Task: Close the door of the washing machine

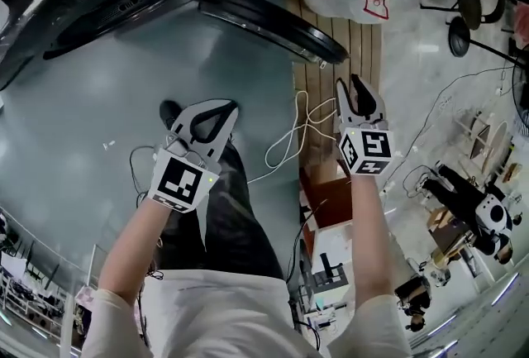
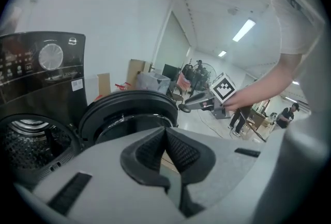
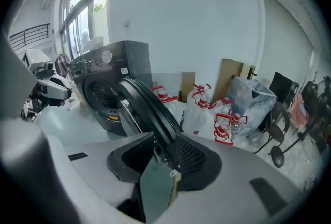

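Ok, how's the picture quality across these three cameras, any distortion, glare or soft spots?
Head view: wide-angle warping toward the edges, the washing machine door sharp, the grey floor with a soft sheen. Left gripper view: fisheye circle with dark corners, ceiling light blown out. Right gripper view: same dark corners, windows overexposed at upper left.

Looks like a robotics lab or test workshop, not a home: black front-loading washing machine (image 3: 111,88) on a bare glossy pale floor (image 1: 124,100), loose white cables (image 1: 289,141), red-printed white plastic bags (image 3: 227,119), brown cardboard sheets (image 3: 231,75), black office chairs (image 3: 282,130), long ceiling strip lights (image 2: 244,30), people standing about (image 2: 287,114).
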